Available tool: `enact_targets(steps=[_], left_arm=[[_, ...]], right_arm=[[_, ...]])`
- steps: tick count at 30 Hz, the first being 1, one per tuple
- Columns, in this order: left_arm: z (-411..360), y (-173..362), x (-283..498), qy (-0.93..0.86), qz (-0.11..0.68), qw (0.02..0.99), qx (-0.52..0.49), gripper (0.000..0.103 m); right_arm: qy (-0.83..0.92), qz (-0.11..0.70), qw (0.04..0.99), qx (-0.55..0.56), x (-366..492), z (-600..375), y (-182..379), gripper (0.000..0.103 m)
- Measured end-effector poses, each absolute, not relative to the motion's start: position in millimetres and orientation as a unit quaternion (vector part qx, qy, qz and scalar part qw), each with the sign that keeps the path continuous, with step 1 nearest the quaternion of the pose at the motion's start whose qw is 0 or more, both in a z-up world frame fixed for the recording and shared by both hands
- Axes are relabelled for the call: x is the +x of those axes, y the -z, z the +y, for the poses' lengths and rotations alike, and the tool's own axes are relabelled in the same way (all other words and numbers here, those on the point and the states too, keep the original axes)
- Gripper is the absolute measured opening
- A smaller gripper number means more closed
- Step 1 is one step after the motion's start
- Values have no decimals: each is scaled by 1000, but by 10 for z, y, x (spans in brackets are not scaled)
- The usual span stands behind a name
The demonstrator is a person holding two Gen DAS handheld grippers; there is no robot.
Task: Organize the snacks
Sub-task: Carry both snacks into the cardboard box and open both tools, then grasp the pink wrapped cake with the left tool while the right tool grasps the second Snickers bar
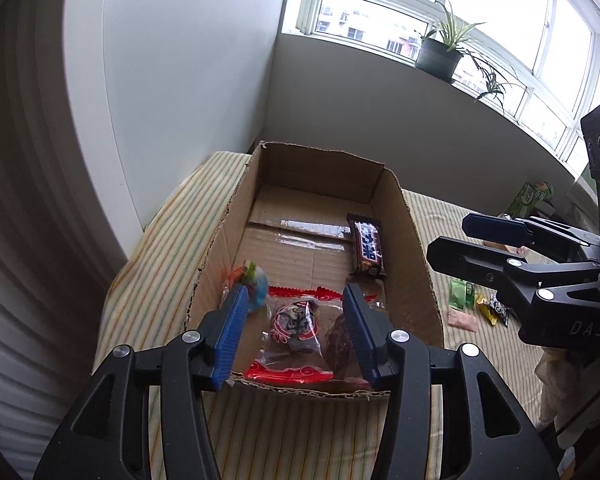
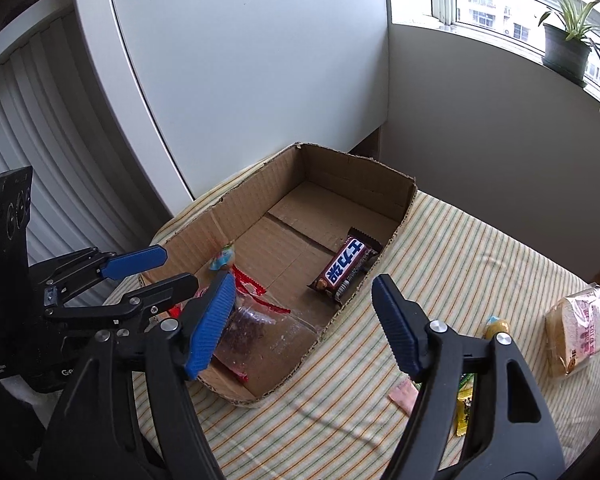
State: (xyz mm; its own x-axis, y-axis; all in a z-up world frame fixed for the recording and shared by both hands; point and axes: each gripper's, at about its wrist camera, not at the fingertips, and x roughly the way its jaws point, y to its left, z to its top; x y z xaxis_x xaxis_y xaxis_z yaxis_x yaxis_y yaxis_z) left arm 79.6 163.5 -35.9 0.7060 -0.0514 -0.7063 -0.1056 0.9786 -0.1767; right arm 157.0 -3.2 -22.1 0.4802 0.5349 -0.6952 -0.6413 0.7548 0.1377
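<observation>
An open cardboard box [image 1: 410, 240] [image 2: 404, 204] stands on a striped cloth. Inside lie a brown chocolate bar [image 1: 366, 246] [image 2: 344, 266], a clear red-edged packet with a dark snack [image 1: 294, 328] [image 2: 252, 324], a second dark snack [image 1: 338, 342] beside it, and a small blue-green candy [image 1: 256, 284] [image 2: 224, 258]. My left gripper [image 1: 296, 300] [image 2: 178, 268] hangs open over the box's near end, the packets lying below its pads untouched. My right gripper [image 2: 302, 282] [image 1: 450, 236] stands open over the box's right wall, holding nothing.
On the cloth right of the box lie a bread packet [image 2: 580, 332], a round yellow candy [image 2: 496, 326], a yellow packet [image 2: 464, 408] [image 1: 494, 310], a pink packet [image 2: 404, 394] [image 1: 462, 320] and a green one [image 1: 462, 294]. White walls stand behind; a potted plant [image 1: 440, 56] sits on the sill.
</observation>
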Motion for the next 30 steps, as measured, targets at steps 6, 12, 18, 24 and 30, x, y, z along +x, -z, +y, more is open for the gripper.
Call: enact_targets(steps=[6,12,18,24,30], left_arm=[[1492,320,793,-4,380,920,-96,48],[1298,269,792,9,378,921,-88,48],[1009,241,816,29,381,921,-75,48],[661,269,884,51,392,917,-61,48],[315,336,933,73,404,911,-48,48]], right_arm=[[-327,375,865,-68,1530,-335,194,74],[-300,379,873,-62,1509,-817,202,74],[-269,386,881,-51,1497,-1350,250,74],[-241,397,885,-43,1505,-1829,363,74],[-223,413,882,-39,1511,-2211,532,74]])
